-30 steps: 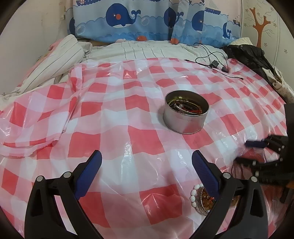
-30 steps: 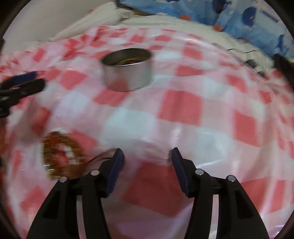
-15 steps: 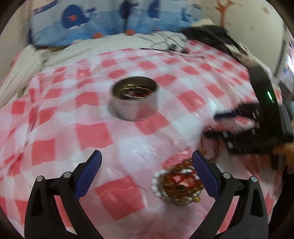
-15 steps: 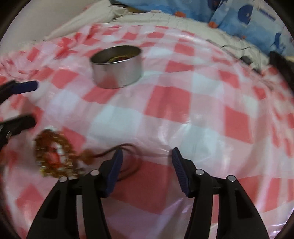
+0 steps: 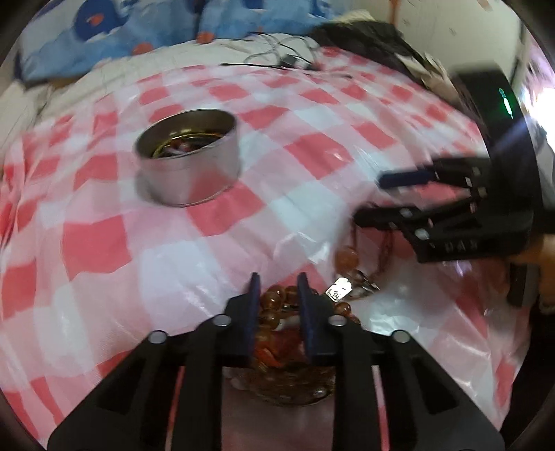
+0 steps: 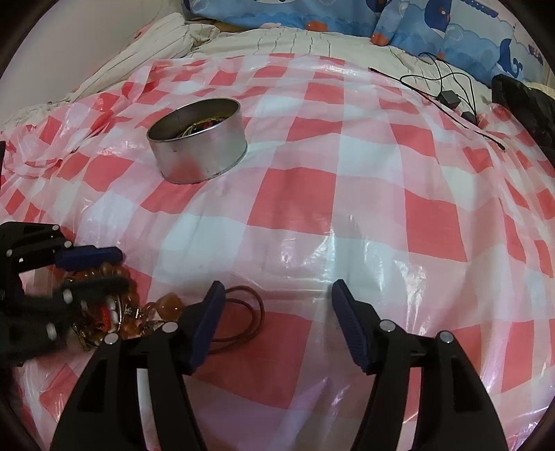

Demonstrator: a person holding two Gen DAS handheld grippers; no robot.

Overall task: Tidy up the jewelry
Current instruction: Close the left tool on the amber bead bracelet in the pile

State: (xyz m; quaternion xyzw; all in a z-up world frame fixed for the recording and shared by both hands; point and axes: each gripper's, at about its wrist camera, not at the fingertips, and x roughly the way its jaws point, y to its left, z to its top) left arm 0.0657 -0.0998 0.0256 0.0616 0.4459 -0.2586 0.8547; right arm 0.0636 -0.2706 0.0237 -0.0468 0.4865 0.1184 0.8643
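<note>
**Ana:** Bedding under a pink-and-white checked plastic sheet point(image 6: 347, 194) is the work surface, with whale-print pillows point(image 6: 451, 24) along the far edge and a tangle of black cable point(image 6: 447, 93) far right.

**Ben:** And the jewelry?

**Ana:** A heap of amber beads point(image 5: 277, 305) lies near the front, left of centre in the right wrist view. The left gripper point(image 5: 277, 295) has just been closing, and its blue pads now pinch part of that bead heap between them. A brown cord point(image 6: 242, 312) loops out of the heap towards the right gripper point(image 6: 274, 288), whose jaws have just been widening and stand spread with nothing between them; its left finger sits over the cord.

**Ben:** Where should it all go?

**Ana:** Most likely into the round metal tin point(image 6: 197, 145), further back on the sheet, well apart from the heap. It already holds some pieces.

**Ben:** How would you handle the lift?

**Ana:** I'd check the pinch has a full strand, not a single bead, then raise it slowly so the trailing cord and the small tag point(image 5: 341, 289) come along instead of snagging the plastic. The right gripper could gather the cord. Carry everything above the tin's rim before letting go, because the sheet is slippery and beads would roll.
</note>
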